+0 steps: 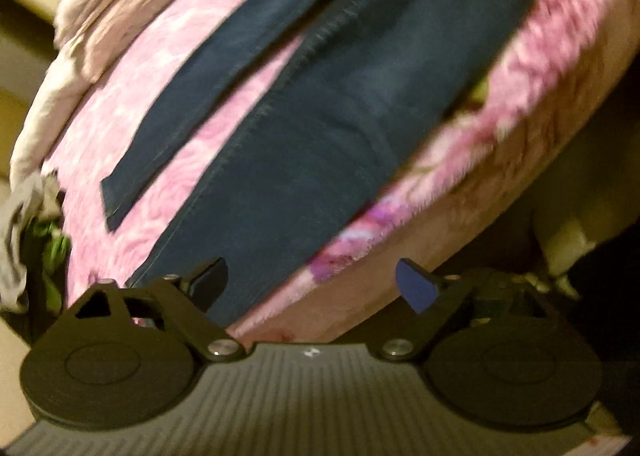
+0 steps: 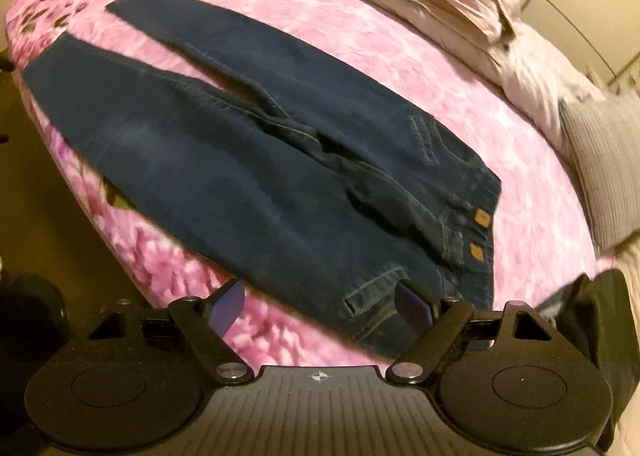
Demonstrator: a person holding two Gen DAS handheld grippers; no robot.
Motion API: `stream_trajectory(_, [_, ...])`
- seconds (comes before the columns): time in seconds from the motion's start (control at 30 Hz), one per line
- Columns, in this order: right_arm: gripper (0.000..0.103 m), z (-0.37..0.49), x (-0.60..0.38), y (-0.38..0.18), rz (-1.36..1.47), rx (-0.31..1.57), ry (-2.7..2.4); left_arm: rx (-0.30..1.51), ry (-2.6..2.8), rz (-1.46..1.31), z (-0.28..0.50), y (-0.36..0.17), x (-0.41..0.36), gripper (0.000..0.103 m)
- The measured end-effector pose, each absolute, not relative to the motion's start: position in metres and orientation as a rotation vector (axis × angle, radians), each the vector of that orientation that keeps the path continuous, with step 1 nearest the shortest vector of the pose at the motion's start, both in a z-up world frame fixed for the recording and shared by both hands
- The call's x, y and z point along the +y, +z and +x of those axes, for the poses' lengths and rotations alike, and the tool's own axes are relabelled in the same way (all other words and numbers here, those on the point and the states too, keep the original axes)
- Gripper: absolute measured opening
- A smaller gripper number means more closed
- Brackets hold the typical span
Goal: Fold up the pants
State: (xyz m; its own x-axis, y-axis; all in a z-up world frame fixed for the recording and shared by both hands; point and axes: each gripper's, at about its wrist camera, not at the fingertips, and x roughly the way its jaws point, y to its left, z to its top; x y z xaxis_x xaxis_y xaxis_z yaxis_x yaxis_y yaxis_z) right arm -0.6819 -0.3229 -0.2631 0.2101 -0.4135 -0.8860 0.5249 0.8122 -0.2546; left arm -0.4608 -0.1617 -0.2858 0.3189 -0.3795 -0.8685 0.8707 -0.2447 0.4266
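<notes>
On the pink floral blanket we see dark jeans spread flat, legs apart, no fold yet made. Left gripper and right gripper both gape wide, empty, near the jeans' near edge.

Pants: dark blue denim, matt, stitched seams. Blanket under pants: pink fleece, fuzzy. Gripper bodies matt black plastic, rivets shiny metal.
</notes>
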Motion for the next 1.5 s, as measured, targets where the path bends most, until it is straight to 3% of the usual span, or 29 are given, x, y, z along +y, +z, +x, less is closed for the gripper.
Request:
stream_trajectory(0.17, [0.067,-0.671,-0.319,-0.294,0.077,1.194,-0.603,0.413,-1.328,1.386,-0.461,-0.322,-0.173,0.068])
stream_trajectory(0.37, [0.066,-0.661,-0.316,-0.325,0.081,1.187,-0.575,0.331,-1.359,1.424,-0.46,-0.351,-0.191,0.044])
stream_trajectory(0.53, [0.066,-0.654,-0.309,-0.343,0.052,1.193,-0.542,0.213,-1.367,1.511,-0.454,-0.366,-0.19,0.042])
stream_trajectory(0.63, [0.066,-0.656,-0.307,-0.352,0.005,1.191,-0.522,0.185,-1.333,1.545,-0.438,-0.366,-0.184,0.036])
stream_trajectory(0.7, [0.066,-0.659,-0.306,-0.36,-0.046,1.193,-0.515,0.197,-1.307,1.549,-0.425,-0.365,-0.18,0.02])
stream_trajectory(0.8, [0.066,-0.668,-0.305,-0.376,-0.14,1.202,-0.526,0.199,-1.319,1.534,-0.415,-0.359,-0.178,0.009])
stream_trajectory(1.43, [0.065,-0.755,-0.355,-0.444,-0.562,1.233,-0.668,0.44,-1.222,1.267,-0.399,-0.285,-0.211,0.005])
stream_trajectory(1.5, [0.06,-0.765,-0.362,-0.446,-0.58,1.252,-0.673,0.437,-1.22,1.272,-0.399,-0.276,-0.215,0.005])
